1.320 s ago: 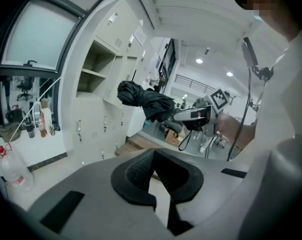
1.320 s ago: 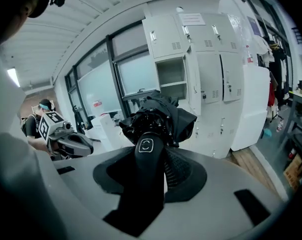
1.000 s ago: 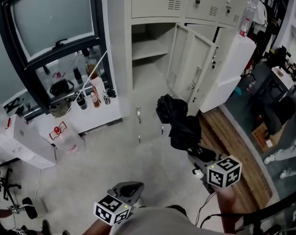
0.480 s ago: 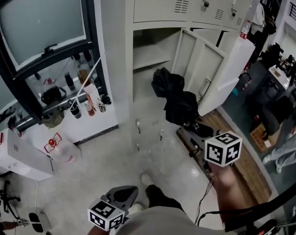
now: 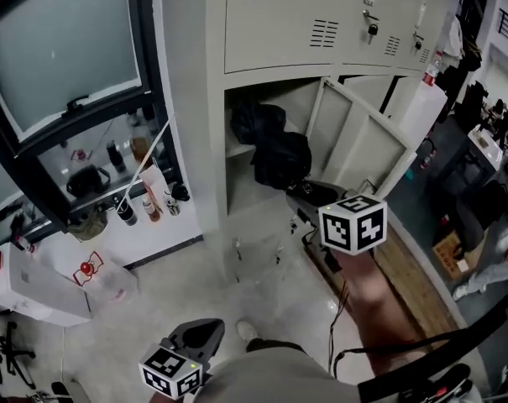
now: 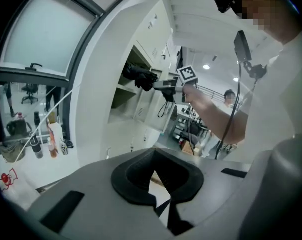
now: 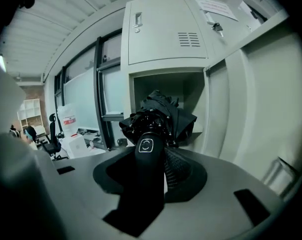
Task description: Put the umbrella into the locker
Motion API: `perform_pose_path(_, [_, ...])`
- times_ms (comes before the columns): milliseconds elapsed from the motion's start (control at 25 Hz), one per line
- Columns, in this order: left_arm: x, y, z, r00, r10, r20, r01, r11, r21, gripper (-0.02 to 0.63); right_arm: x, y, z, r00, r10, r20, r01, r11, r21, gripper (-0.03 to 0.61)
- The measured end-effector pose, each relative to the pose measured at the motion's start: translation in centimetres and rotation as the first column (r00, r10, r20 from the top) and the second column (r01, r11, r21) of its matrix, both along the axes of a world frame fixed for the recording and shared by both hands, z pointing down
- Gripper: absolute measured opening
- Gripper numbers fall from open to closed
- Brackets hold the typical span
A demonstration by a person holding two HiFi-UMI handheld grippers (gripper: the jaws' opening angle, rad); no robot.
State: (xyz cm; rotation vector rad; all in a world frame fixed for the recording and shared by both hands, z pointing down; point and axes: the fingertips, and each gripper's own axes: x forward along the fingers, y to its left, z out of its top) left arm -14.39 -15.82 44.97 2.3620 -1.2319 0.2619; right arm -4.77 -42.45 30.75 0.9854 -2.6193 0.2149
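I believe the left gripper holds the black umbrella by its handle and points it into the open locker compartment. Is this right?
Not quite: it is the right gripper that holds the black umbrella by its handle and points it into the open locker compartment. The right gripper view shows the handle between its jaws; the left gripper holds nothing.

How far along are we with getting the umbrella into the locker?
Done: the locker door stands open, and the right gripper has its fingers shut on the handle of the folded umbrella. In hand: the umbrella is held at the mouth of the open compartment. Left: push it fully inside, let go, draw the gripper out. The left gripper hangs low, holding nothing.
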Motion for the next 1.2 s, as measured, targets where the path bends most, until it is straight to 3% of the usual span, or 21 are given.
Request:
perform_pose_path(680, [-3.8, -9.1, -0.4, 0.99, -0.138, 0.012, 0.138, 0.99, -0.012, 0.011, -9.9, -18.0, -0.6, 0.998, -0.025, -0.056, 0.026, 0.999, 0.022, 0.153])
perform_pose_path(1200, [-6.4, -10.9, -0.2, 0.973, -0.232, 0.014, 0.232, 0.973, -0.019, 0.011, -13.0, -22.8, 1.8, 0.986, -0.009, -0.166, 0.011, 1.0, 0.011, 0.153])
